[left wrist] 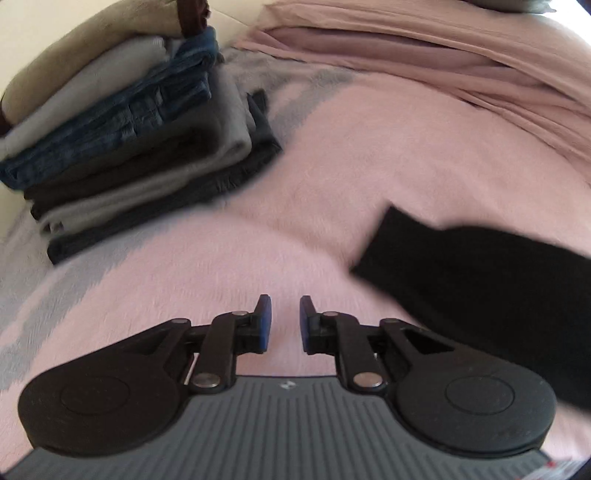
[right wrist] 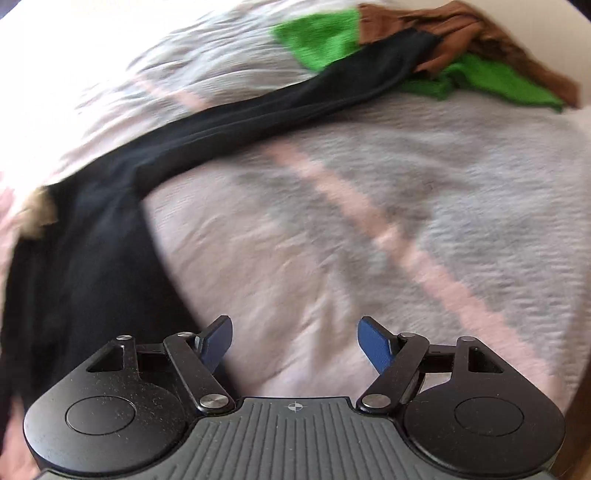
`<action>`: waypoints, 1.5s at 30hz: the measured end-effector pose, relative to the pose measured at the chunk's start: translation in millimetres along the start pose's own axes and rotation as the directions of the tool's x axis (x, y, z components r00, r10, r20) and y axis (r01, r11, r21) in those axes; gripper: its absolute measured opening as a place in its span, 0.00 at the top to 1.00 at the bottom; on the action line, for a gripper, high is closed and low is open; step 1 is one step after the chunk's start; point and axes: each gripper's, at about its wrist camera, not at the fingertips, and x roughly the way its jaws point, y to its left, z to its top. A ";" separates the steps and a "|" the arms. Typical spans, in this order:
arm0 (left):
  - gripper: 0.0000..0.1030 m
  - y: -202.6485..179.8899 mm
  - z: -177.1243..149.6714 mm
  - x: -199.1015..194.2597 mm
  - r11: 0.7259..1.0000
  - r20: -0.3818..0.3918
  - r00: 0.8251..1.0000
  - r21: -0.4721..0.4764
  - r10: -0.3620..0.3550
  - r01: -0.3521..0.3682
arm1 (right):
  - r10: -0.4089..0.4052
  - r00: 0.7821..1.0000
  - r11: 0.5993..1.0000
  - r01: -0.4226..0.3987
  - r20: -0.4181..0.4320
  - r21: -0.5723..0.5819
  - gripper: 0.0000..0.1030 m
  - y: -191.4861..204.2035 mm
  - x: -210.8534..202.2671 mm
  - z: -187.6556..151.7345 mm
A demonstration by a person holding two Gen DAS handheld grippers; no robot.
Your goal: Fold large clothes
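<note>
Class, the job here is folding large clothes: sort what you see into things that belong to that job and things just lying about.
Belongs to the job:
black garment
stack of folded clothes
green garment
brown garment

Just lying about:
pink and grey blanket
pink bedding

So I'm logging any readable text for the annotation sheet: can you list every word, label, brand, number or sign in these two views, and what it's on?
No readable words or numbers in either view.
Left gripper: a small pale logo mark on its grey ribbed body, too small to read.
Right gripper: a small crosshair sign on its grey ribbed body, no lettering.
Stack of folded clothes, black garment, blanket: no label or print visible.
</note>
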 end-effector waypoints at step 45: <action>0.72 -223.2 -242.1 -245.5 0.645 -0.076 0.812 0.567 -0.578 0.512 | 0.208 0.978 0.463 -0.126 -0.030 -0.878 0.53 148.8 47.3 -116.0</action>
